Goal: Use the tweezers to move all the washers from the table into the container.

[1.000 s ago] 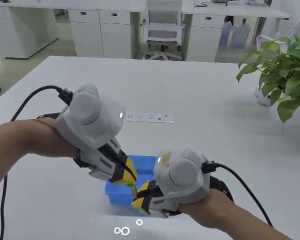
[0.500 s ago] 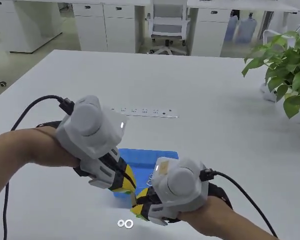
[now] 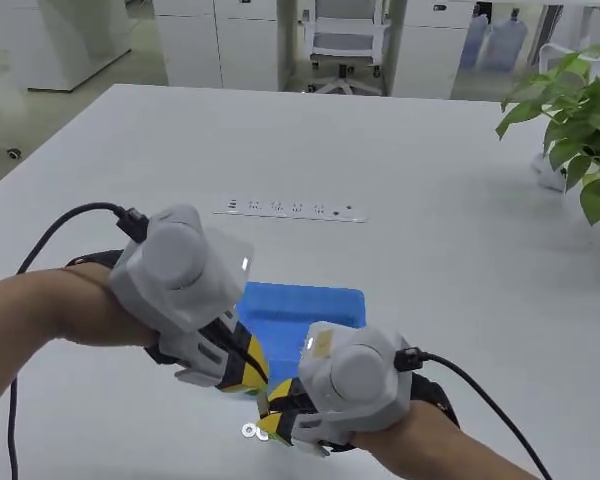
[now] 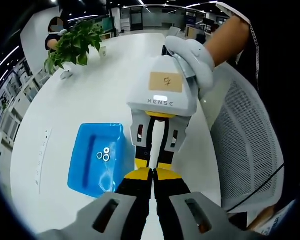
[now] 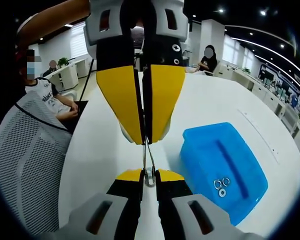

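"What was the person holding?"

"Two grippers and one pair of tweezers [image 5: 146, 159]. The right gripper [image 5: 149, 176] had its jaws clamped on the near end. In its view the thin metal ran up into the yellow jaws of the left gripper [image 4: 152, 176], which were pressed together on the other end. The two stood tip to tip, just beside the container [image 4: 82, 172]."

"Did the left gripper view show that as well?"

"It showed its own jaws together, but I couldn't make out the metal there."

"How many washers were in?"

"Three washers [image 4: 104, 154], lying close together on the floor of the one blue container. Both gripper views looked right into it. In the head view the grippers covered its near edge, and the inside was plain blue."

"Any on the table [image 3: 430, 200]?"

"One loose washer [image 3: 248, 431] that I could count. It lay on the person's side of the container, half tucked behind the right gripper. I couldn't tell whether another lay beside it."

"What else was there?"

"One power strip [image 3: 290, 208] beyond the container and one potted plant [image 3: 580, 110] at the far right. One office chair [image 3: 345, 40] stood past the far edge."
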A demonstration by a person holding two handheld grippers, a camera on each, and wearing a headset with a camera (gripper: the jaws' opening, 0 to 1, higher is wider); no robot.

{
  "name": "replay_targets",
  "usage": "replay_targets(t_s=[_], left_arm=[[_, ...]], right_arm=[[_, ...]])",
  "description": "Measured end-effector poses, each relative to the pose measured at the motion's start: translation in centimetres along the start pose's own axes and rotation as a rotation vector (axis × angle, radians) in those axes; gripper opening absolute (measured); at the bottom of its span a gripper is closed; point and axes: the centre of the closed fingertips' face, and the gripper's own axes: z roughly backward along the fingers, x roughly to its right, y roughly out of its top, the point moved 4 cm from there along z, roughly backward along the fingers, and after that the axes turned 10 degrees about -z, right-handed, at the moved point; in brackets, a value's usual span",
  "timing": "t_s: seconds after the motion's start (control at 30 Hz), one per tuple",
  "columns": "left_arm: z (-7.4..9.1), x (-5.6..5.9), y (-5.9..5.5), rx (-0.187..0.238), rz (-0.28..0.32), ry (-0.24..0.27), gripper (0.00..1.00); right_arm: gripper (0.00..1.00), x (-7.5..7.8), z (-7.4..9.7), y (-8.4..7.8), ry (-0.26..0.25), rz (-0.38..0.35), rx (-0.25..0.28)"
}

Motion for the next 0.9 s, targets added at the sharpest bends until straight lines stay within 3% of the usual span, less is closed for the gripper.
replay_targets(t_s=[0.37, 0.9], left_arm=[[-0.05, 0.35, -0.83, 0.002, 0.021, 0.009, 0.05], [-0.04, 0.64, -0.43, 0.022, 0.008, 0.013, 0.05]], right_arm=[[0.12, -0.29, -0.74, -0.1, 0.011, 0.011, -0.005], [0.12, -0.66, -0.47, -0.35, -0.004, 0.033, 0.001]])
